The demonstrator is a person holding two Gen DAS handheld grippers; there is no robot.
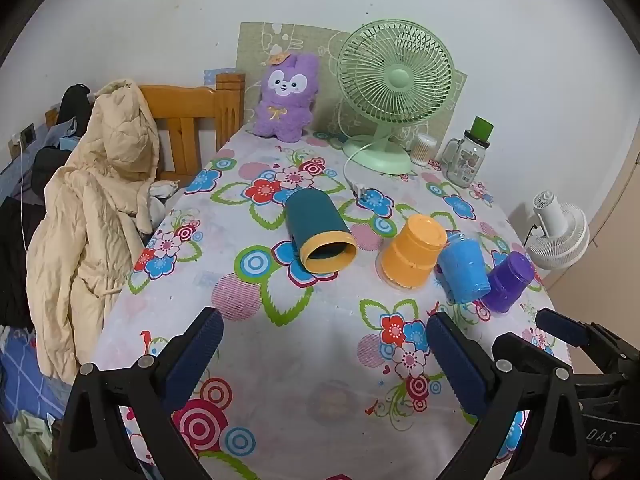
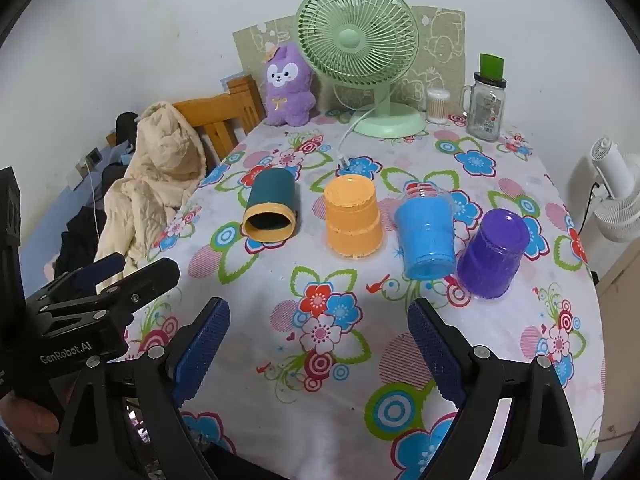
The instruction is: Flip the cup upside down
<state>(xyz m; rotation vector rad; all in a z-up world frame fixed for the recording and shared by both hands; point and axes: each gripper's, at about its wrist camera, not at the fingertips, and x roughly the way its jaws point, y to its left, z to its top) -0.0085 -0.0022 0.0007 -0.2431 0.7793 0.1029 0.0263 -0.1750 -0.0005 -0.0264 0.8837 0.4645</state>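
Setting: floral tablecloth (image 2: pixel 320 380) over a table; four cups in a row across the middle, clutter along the back wall.
Teal cup (image 2: pixel 270 209): lies on its side at the left end of the row, its yellow-rimmed mouth facing the cameras, dark inside. The only cup not standing mouth down.
Orange cup (image 2: pixel 352 216): just right of the teal one, base up, rim on the cloth.
Blue cup (image 2: pixel 425 234): base up, leaning a little; a clear plastic piece shows behind its top, what it is cannot be told.
Purple cup (image 2: pixel 492 258): base up at the right end, just beside the blue one; whether the two touch cannot be told.
Left gripper (image 1: pixel 325 330): jaws spread wide, nothing between them, hovering over the near cloth, well short of the cups.
Right gripper (image 2: pixel 319 318): likewise spread wide and empty, over the near cloth, roughly facing the orange cup.
Step in hand: by judgement, the approach; three cups look done and the teal one remains.
Next move calls for: most likely the left gripper, being nearer that end, closing across the teal cup's body, lifting it, tipping the mouth down and setting the rim flat on the cloth.
Watch: a cup lying on its side may roll when nudged; the orange cup stands close by.
Back row: green desk fan (image 2: pixel 358 46), purple plush toy (image 2: pixel 289 87), glass jar mug (image 2: pixel 486 108); all well apart from the work.
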